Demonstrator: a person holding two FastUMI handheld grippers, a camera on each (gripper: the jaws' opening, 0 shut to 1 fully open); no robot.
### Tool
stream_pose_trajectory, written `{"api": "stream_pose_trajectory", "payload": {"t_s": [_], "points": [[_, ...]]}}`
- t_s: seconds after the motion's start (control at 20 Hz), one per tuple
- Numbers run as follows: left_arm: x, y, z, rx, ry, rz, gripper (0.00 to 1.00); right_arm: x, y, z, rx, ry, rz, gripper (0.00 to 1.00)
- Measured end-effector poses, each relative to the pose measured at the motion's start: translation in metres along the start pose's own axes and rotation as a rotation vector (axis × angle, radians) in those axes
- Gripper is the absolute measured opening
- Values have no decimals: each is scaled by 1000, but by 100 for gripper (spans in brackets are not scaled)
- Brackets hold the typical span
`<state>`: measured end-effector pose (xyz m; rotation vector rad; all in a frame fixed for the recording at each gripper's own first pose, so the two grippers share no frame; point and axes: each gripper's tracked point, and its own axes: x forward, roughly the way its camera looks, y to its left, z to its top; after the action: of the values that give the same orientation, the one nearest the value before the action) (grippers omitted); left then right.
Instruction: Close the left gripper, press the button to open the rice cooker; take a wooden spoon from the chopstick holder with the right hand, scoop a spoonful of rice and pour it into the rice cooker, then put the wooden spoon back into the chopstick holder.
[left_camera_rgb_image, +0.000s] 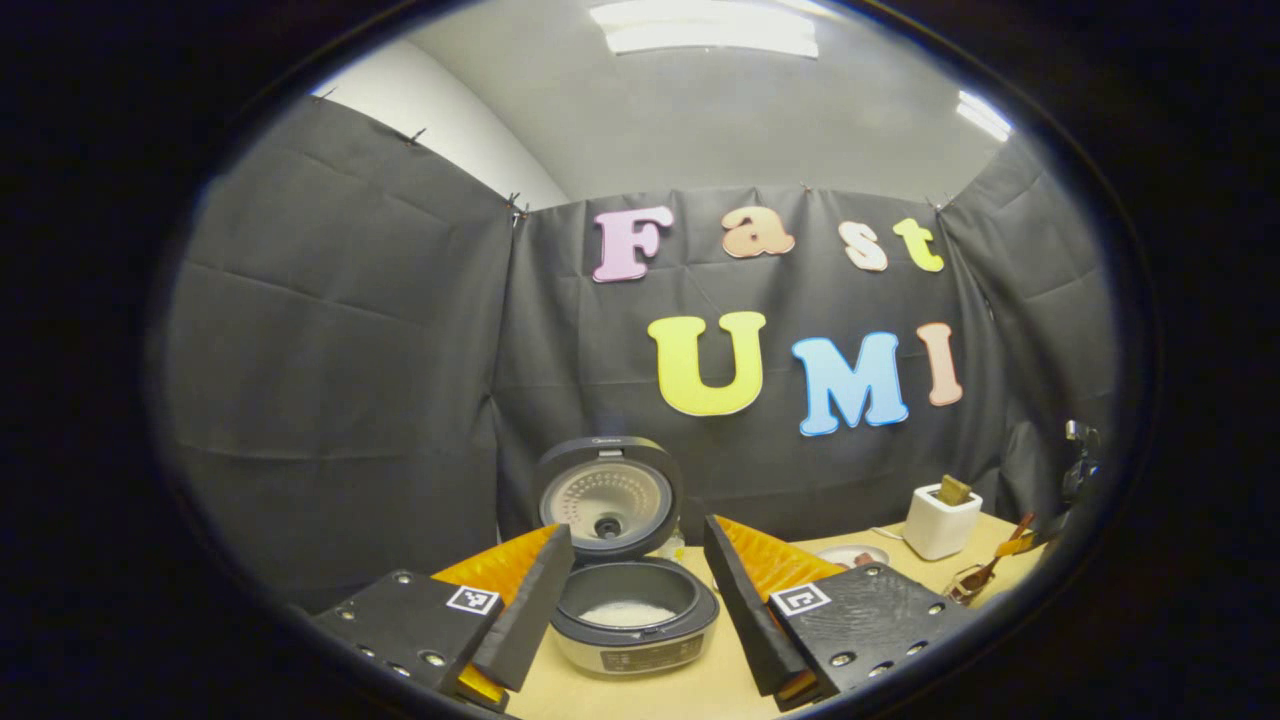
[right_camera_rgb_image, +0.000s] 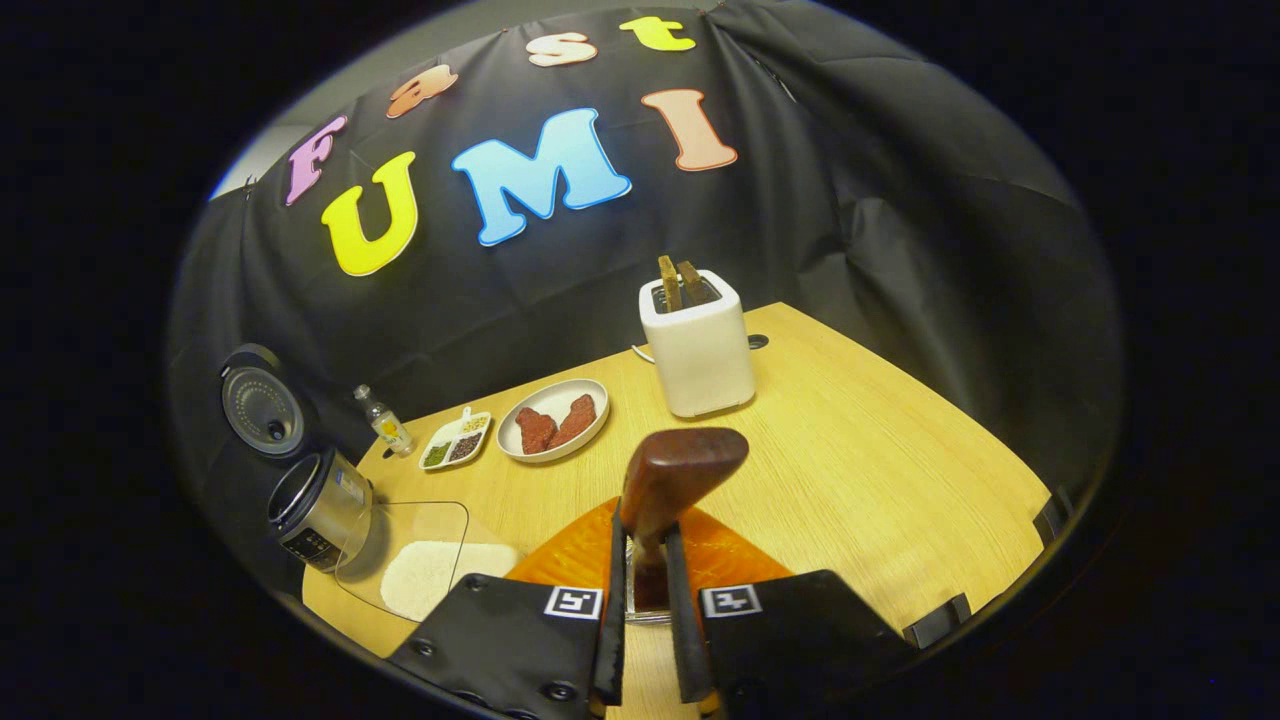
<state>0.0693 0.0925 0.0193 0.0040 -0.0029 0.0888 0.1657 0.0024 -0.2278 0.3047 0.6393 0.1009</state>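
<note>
Right gripper view is showing the right gripper clamping a dark wooden spoon, bowl raised above the table, with open board ahead toward the white chopstick holder. A clear container of rice is sitting beside the rice cooker at the table's left edge. Left gripper view is showing the left gripper spreading wide before the open rice cooker, rice lying inside.

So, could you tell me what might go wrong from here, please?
1. The right tongs grip the wooden spoon low on its handle; it might twist while scooping.
2. The clear rice container sits close beside the open rice cooker, so a swing could nudge either.
</note>
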Motion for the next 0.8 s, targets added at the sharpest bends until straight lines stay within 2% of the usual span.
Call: {"api": "stream_pose_trajectory", "payload": {"t_s": [0.05,0.15,0.2,0.25,0.3,0.35,0.4,0.8], "points": [[1,-1,0,-1,0,-3,83,-4,0,7,9,-11,2,26],[5,-5,1,-6,0,-10,80,-12,0,21,17,-43,1,34],[6,-6,1,-10,-2,-13,80,-16,-2,29,19,-66,2,49],[8,-7,2,-12,-5,-16,80,-20,0,39,16,-92,2,59],[9,-8,2,-14,-6,-19,83,-28,-1,51,5,-120,-4,73],[12,-9,4,-16,-5,-21,80,-34,-2,63,-15,-146,-18,82],[15,-9,4,-21,-2,-21,80,-39,0,72,-38,-174,-26,98],[51,7,20,-10,-1,3,80,-108,36,137,-237,-352,-38,98]]}}
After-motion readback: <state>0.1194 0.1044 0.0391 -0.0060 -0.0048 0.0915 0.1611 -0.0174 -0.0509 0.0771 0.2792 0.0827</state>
